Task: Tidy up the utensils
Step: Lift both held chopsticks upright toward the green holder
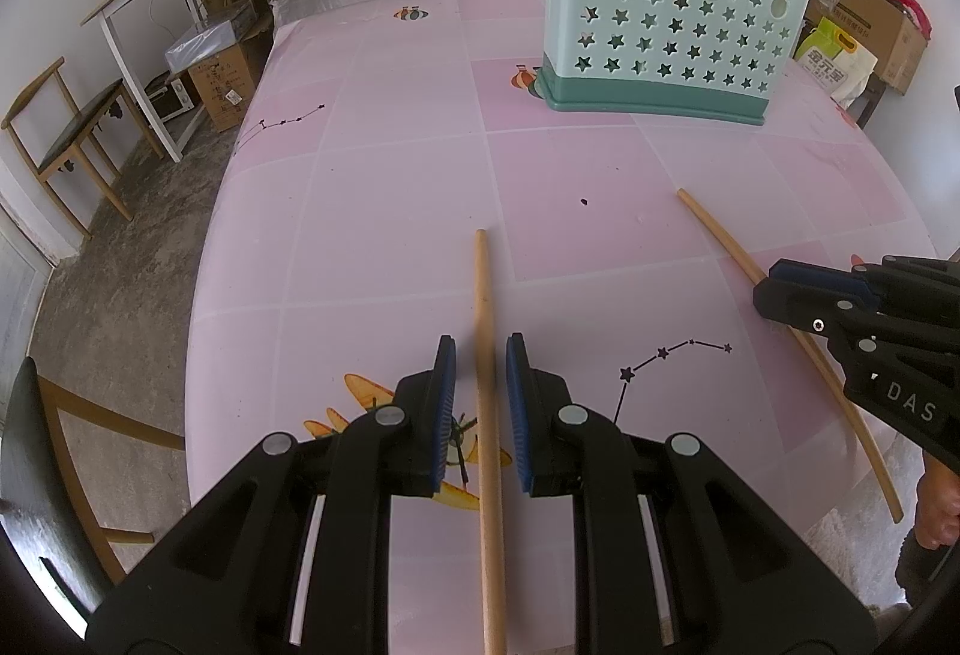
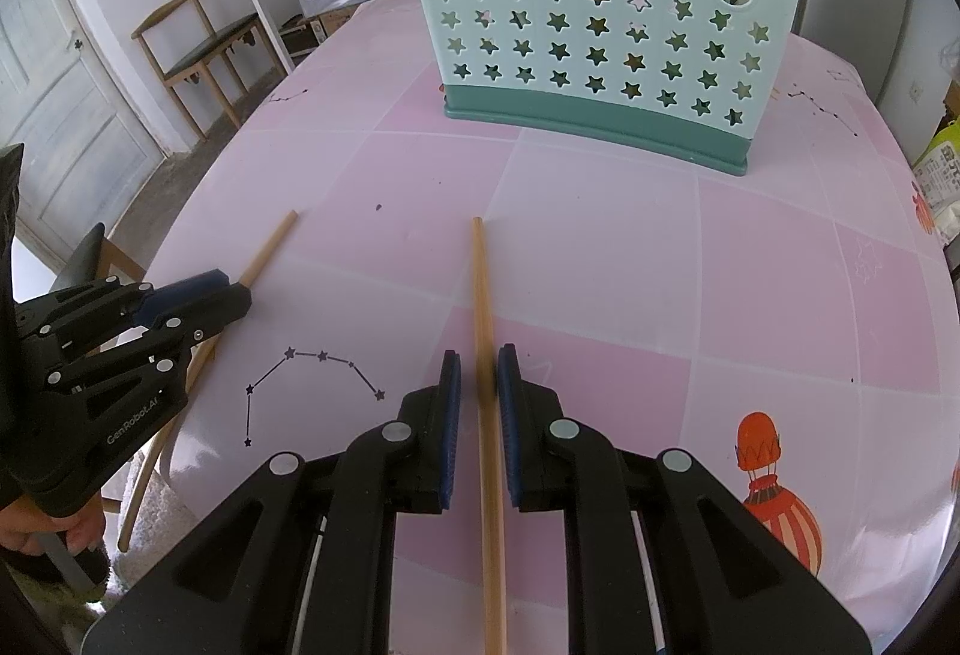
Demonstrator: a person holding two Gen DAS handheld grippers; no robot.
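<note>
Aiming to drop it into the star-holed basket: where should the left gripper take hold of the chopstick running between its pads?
Probably mid-shaft, where the chopstick lines up with the left gripper. Come from the near end, pads closing across its thin round width; it is long and straight, with its far tip pointing towards the basket.

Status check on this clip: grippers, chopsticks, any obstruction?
Left gripper and right gripper each straddle one wooden chopstick, a gap beside each pad. Teal star-punched plastic utensil holder upright ahead. Pink tablecloth between them bare.
</note>
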